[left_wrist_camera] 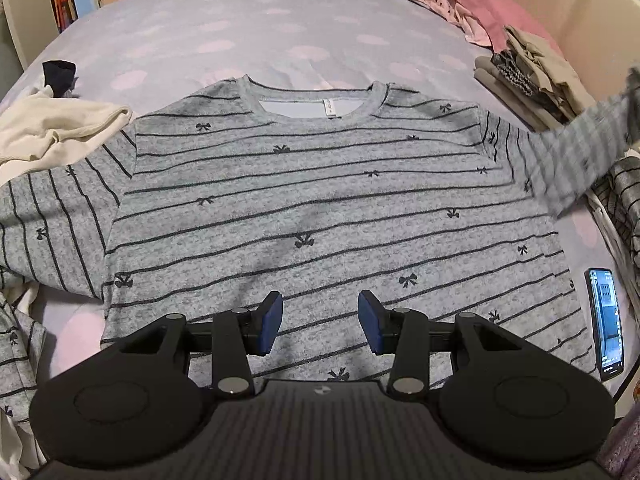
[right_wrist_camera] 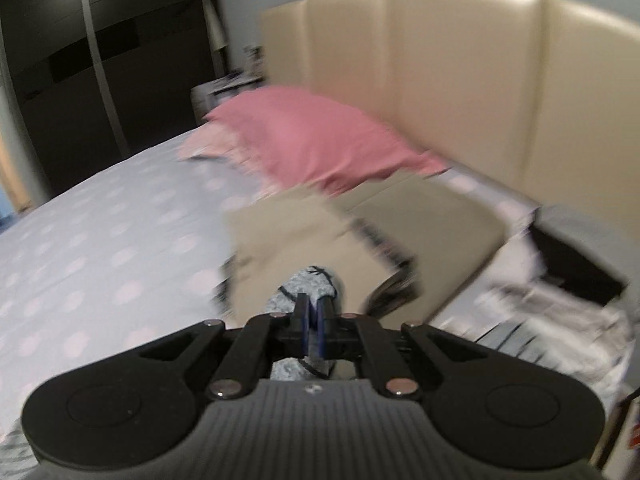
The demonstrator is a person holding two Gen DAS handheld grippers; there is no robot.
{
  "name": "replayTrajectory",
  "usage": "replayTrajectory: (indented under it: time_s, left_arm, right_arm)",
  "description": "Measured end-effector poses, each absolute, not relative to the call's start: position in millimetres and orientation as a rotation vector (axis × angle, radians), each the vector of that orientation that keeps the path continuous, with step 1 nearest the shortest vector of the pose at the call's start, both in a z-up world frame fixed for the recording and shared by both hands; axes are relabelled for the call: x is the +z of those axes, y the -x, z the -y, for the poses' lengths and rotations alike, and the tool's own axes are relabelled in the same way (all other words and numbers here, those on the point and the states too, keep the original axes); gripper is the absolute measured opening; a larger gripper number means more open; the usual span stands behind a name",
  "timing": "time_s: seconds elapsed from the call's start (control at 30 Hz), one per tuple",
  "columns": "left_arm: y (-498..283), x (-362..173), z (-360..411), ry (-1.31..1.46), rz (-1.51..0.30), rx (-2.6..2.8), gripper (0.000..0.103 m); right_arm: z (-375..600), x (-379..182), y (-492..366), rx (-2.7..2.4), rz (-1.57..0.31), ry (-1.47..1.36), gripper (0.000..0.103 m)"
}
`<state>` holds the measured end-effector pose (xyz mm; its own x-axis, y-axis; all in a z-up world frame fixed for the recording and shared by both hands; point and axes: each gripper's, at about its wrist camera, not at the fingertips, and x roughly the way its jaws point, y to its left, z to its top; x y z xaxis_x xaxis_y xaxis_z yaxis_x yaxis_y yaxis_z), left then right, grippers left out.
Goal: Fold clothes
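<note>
On bed (left_wrist_camera: 280,20), grey striped top (left_wrist_camera: 304,200) flat.

The left gripper (left_wrist_camera: 320,322), a black two-finger tool with blue rubber pads (left_wrist_camera: 271,322), fills the lower middle of its own frame and points steeply downward. Its jaws stand parted, with nothing between the pads. The right gripper (right_wrist_camera: 313,330), of the same black build, sits low and central in its frame, tilted more shallowly downward. Its blue pads (right_wrist_camera: 305,330) are pressed together on a fold of grey striped knit fabric (right_wrist_camera: 310,280), which bulges out above the fingertips.
</note>
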<state>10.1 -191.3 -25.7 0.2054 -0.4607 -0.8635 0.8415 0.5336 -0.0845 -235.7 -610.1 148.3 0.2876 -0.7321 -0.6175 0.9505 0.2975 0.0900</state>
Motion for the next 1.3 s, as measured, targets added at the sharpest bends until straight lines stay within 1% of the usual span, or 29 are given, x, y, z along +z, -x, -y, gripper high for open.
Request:
replayTrajectory:
  time_s: [0.1, 0.2, 0.4, 0.53, 0.83, 1.03, 1.2, 1.3]
  left_arm:
    - [-10, -30, 193, -0.471, -1.002, -0.944, 0.040]
    - [-12, -35, 194, -0.478, -1.015, -0.933, 0.040]
    - [-15, -38, 195, -0.469, -1.029, -0.935, 0.040]
    - [-16, -33, 197, -0.432, -1.033, -0.943, 0.040]
    - [-9, -18, 193, -0.390, -0.999, -0.981, 0.040]
    - [-9, -13, 188, -0.380, -0.969, -0.972, 0.040]
    - [-9, -13, 188, -0.393, -0.955, -0.971, 0.040]
    - [-8, -14, 190, -0.402, -0.950, -0.980, 0.040]
  right_arm:
    - [636, 154, 252, -1.257, -0.515, -0.493, 0.004]
    - [652, 149, 262, -1.273, -0.528, -0.540, 0.004]
    - [642, 131, 261, -1.152, -0.558, -0.643, 0.004]
    - [607, 128, 240, -1.001, -0.592, -0.630, 0.004]
    - [486, 123, 171, -0.582, -0.652, -0.594, 0.004]
    - [425, 93, 116, -0.335, -0.721, -0.621, 0.005]
    - [400, 53, 77, -0.268, -0.826, -0.606, 0.006]
    - [395, 35, 64, -0.270, -0.875, -0.580, 0.012]
